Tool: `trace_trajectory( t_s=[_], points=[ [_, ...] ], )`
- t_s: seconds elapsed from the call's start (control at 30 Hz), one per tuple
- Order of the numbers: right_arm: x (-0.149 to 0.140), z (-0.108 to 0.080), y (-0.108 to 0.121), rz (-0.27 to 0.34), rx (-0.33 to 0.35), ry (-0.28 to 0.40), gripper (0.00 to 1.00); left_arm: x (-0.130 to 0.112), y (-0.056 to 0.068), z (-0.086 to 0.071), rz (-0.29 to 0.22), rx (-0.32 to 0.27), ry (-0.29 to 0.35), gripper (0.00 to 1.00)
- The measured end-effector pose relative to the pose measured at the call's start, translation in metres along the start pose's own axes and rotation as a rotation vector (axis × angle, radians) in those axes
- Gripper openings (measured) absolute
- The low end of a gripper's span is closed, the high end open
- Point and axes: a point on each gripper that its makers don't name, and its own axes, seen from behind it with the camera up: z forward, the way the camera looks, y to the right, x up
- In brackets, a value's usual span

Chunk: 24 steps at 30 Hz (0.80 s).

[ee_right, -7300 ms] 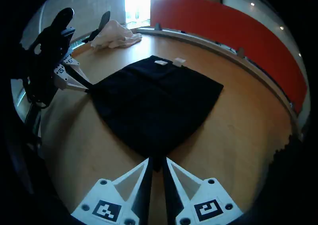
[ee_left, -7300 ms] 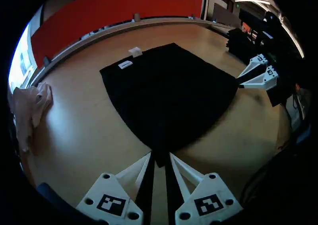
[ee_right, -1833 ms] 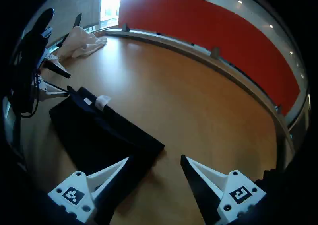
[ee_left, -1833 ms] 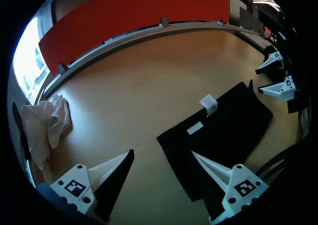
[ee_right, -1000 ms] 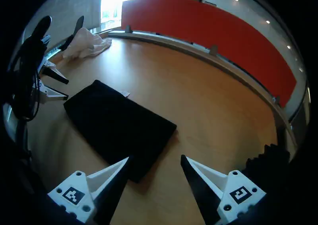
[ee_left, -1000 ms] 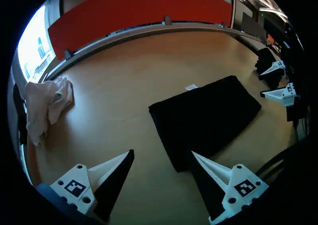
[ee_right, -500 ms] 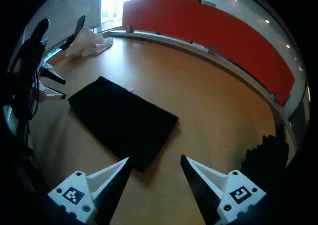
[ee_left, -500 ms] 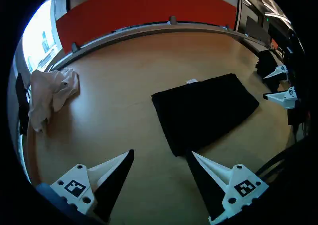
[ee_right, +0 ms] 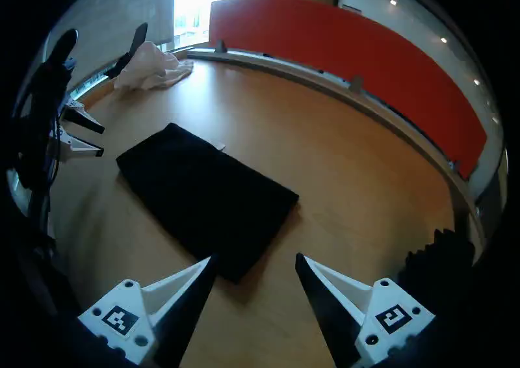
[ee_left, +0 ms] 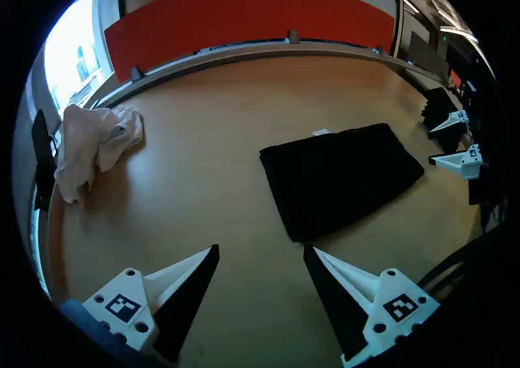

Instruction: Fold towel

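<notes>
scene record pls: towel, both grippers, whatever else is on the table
towel: black towel, folded into a flat rectangle, lying on the wooden table
tag: small white tag peeking out at the towel's far edge
left gripper: open, holding nothing, towel ahead of it
right gripper: open, holding nothing, towel ahead of it
other: crumpled beige cloth near the table's edge, apart from the towel
backdrop: red panel behind the table
</notes>
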Motion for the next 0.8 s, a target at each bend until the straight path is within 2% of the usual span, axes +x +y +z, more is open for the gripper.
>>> trace_trajectory(
  t_s=[0.37,0.63,0.8],
  points=[
    [0.000,0.007,-0.009,-0.045,0.052,-0.011,0.91,-0.017,-0.016,-0.020,-0.061,0.049,0.002,0.96],
    [-0.021,0.013,-0.010,-0.065,0.078,-0.067,0.83,-0.034,-0.023,-0.036,-0.099,0.076,-0.005,0.96],
    [-0.035,0.017,-0.011,-0.064,0.101,-0.104,0.72,-0.043,-0.024,-0.041,-0.118,0.083,-0.011,0.96]
  ],
)
